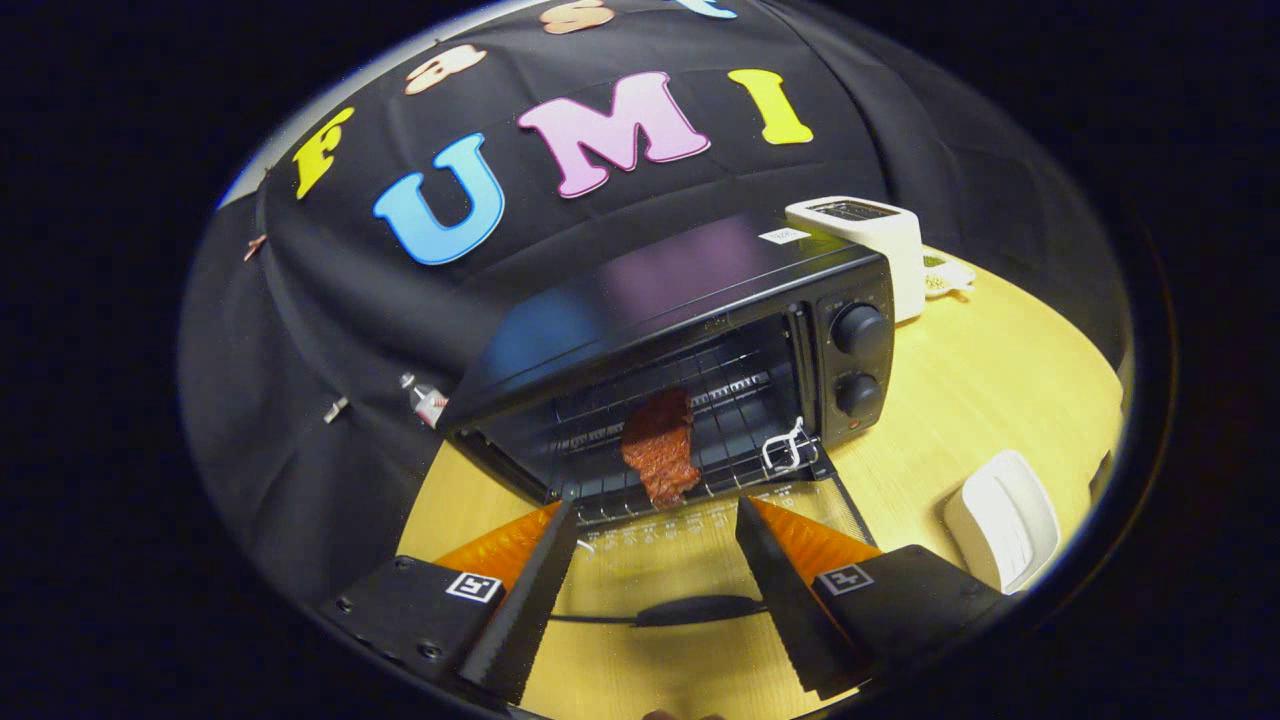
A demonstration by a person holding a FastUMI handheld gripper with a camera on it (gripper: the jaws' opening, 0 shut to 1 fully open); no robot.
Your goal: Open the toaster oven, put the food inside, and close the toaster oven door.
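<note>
The black toaster oven [700, 290] stands on the wooden table [980, 400] with its glass door [700, 545] folded down flat toward me. The door's dark handle [695, 609] lies between the bases of my fingers. A reddish-brown piece of food [660, 445] rests on the wire rack [740, 400] inside the oven, near the front edge. My gripper [655, 508] is open just in front of the oven mouth, above the lowered door. The fingers stand wide apart and touch nothing, and the food lies just beyond their tips.
Two black knobs [860, 330] sit on the oven's right panel. A white toaster [870, 235] and a small dish [945, 275] stand behind the oven on the right. A white rounded object [1005, 520] lies on the table right of my fingers. A small tube [428, 400] lies left of the oven.
</note>
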